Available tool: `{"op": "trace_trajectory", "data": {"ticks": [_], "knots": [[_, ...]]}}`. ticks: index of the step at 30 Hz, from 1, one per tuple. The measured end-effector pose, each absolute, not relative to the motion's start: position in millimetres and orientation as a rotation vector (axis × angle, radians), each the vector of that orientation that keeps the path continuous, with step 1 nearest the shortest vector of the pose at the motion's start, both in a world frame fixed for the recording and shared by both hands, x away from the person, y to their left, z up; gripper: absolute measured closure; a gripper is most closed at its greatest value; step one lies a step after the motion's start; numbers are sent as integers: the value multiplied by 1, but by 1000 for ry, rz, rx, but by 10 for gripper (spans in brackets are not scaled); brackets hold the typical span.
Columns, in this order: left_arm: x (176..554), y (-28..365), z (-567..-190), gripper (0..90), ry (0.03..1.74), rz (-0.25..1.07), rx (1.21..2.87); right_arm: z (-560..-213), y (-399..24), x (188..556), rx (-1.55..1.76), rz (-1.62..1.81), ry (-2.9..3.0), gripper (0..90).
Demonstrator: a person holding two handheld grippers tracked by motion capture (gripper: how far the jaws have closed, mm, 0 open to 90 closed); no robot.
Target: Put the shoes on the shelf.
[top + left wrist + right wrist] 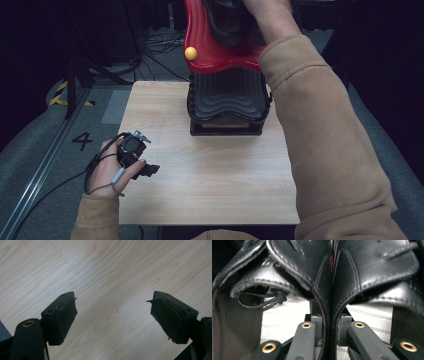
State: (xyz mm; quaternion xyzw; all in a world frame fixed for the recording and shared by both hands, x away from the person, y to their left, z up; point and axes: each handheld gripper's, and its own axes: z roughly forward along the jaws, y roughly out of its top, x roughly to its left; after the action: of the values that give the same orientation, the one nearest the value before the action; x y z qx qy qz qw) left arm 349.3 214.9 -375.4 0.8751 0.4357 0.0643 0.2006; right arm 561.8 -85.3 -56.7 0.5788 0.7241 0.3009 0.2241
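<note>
Two black shoes (332, 277) sit pinched together, above a red-lidded box (226, 100).

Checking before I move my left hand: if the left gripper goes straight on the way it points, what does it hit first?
Most likely the bare wooden table: the open left gripper looks down onto it with nothing between the jaws.

The left gripper (112, 315) hung with jaws wide apart; the right gripper (331, 330) was clamped tight, arm outstretched
</note>
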Motion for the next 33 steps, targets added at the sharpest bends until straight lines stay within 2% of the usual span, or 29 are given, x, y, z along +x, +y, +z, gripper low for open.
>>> {"op": "trace_trajectory", "data": {"ticks": [23, 27, 30, 33], "knots": [[348, 213, -374, 211, 1213, 181, 2449, -87, -69, 570, 1621, 779, 1984, 794], [347, 211, -374, 211, 1212, 179, 2449, -87, -67, 568, 1662, 723, 1986, 769], [346, 210, -372, 211, 1206, 183, 2450, -89, -66, 567, 1722, 693, 2020, 709], [346, 210, -372, 211, 1207, 183, 2450, -89, -67, 567, 1725, 691, 2025, 705]]}}
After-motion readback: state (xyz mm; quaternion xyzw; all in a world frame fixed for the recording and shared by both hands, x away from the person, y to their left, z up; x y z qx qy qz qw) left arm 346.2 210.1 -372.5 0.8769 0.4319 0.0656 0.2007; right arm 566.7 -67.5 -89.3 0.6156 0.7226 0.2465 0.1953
